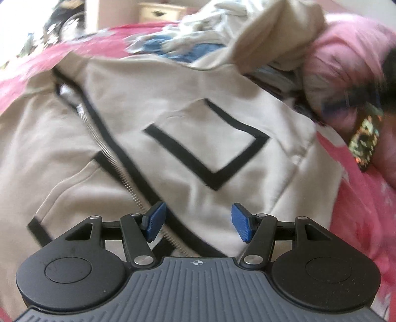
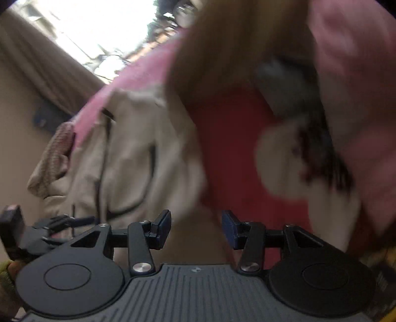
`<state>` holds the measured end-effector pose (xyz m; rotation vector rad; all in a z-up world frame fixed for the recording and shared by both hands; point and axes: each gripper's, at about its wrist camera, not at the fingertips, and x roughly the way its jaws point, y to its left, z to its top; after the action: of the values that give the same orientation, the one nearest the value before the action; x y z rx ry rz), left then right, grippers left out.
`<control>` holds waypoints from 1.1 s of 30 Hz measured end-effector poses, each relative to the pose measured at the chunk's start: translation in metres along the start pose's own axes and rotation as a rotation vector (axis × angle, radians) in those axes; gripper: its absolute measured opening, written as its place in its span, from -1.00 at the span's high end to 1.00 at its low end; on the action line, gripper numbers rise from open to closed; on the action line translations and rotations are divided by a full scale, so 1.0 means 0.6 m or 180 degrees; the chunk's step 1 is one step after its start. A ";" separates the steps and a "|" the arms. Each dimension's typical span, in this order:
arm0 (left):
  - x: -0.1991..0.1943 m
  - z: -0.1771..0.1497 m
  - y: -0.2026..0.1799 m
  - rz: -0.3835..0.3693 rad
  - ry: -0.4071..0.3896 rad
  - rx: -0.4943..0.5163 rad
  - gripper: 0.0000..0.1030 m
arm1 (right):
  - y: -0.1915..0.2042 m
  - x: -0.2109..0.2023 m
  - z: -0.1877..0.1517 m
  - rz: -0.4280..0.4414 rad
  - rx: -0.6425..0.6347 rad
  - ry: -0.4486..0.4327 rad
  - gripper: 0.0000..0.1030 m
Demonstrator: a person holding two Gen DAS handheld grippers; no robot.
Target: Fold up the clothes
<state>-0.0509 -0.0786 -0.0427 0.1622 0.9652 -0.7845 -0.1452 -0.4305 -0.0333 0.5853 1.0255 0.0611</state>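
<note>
A beige zip jacket (image 1: pixel 198 138) with black trim and a black square outline lies spread on a pink bedspread (image 1: pixel 358 210). My left gripper (image 1: pixel 199 223) hovers over its lower hem beside the zipper (image 1: pixel 111 158). It is open, and nothing sits between its blue pads (image 1: pixel 154 221). The right wrist view is heavily blurred. There my right gripper (image 2: pixel 196 229) is open with an empty gap, near a red cloth (image 2: pixel 235 153), and the jacket (image 2: pixel 128 153) lies to its left. The left gripper (image 2: pixel 37 237) shows at that view's far left edge.
A heap of clothes (image 1: pixel 222 37) with beige and blue denim pieces lies beyond the jacket, beside a pink bundle (image 1: pixel 346 54). A dark blurred shape and a patterned sleeve (image 1: pixel 366 141) enter from the right. A pale dresser (image 1: pixel 160 11) stands behind the bed.
</note>
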 end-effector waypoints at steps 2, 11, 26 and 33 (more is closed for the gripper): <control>-0.007 -0.003 0.016 0.0005 0.0046 -0.0195 -0.15 | 0.019 -0.011 -0.017 0.0030 -0.0207 -0.0083 0.04; -0.023 -0.015 0.044 -0.0063 0.0126 -0.0707 -0.15 | 0.264 0.010 -0.132 0.0624 -0.2895 0.0212 0.08; -0.019 -0.016 0.038 -0.0113 0.0191 -0.0593 -0.15 | 0.289 0.063 -0.232 0.0409 -0.4225 0.0573 0.78; -0.024 -0.016 0.017 -0.0128 0.0191 -0.0295 -0.15 | 0.276 0.057 -0.215 0.0215 -0.4148 0.0552 0.86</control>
<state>-0.0553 -0.0593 -0.0389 0.0866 1.0622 -0.7737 -0.1965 -0.2240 -0.0285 -0.5861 0.9131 0.7850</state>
